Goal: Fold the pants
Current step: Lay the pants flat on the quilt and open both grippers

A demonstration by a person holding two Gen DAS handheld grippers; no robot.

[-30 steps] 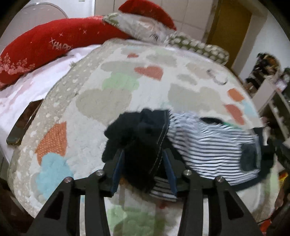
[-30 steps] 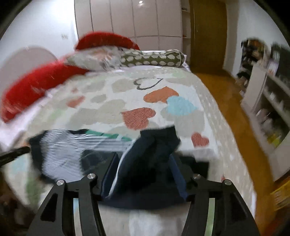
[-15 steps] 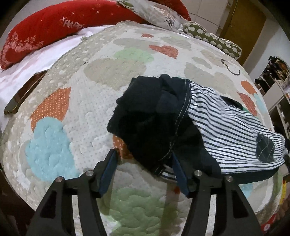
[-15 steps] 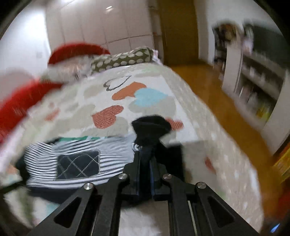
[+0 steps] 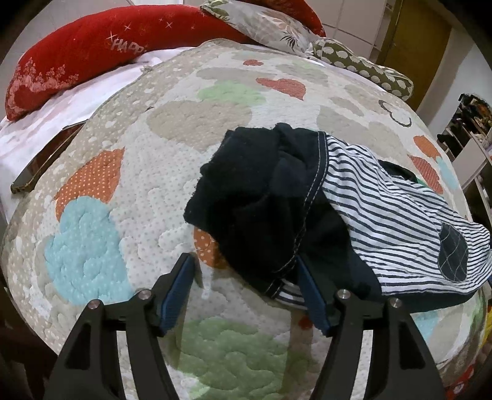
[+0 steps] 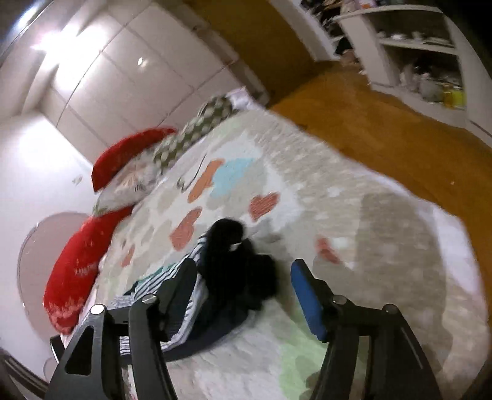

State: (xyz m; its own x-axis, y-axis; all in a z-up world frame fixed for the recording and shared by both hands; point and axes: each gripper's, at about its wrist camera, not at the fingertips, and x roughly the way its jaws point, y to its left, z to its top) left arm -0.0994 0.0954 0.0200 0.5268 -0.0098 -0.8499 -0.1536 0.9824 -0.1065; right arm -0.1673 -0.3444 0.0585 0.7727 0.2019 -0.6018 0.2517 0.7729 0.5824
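Note:
The pants (image 5: 267, 200) lie bunched on the heart-patterned quilt (image 5: 129, 234): dark navy cloth on the left, a navy-and-white striped part (image 5: 384, 221) with a dark patch on the right. My left gripper (image 5: 244, 261) is just in front of the dark bunch, its jaws opening. The lower hem lies between them, brushing only the right finger (image 5: 310, 292). In the blurred, tilted right wrist view, my right gripper (image 6: 243, 267) has its jaws opening around the other dark bunch of the pants (image 6: 230, 240). A gap shows beside the blue right pad (image 6: 304, 295).
Red pillows (image 5: 77, 58), a floral pillow (image 5: 264, 21) and a green dotted bolster (image 5: 363, 69) line the far side of the bed. A phone (image 5: 40, 163) lies on the white sheet at left. Wooden floor (image 6: 384, 123) and white shelves (image 6: 415, 55) lie beyond the bed's edge.
The left jaws widened and let the dark cloth slip out onto the quilt. The right gripper clamped dark cloth half a second ago, then opened and rolled; the cloth now rests on the quilt.

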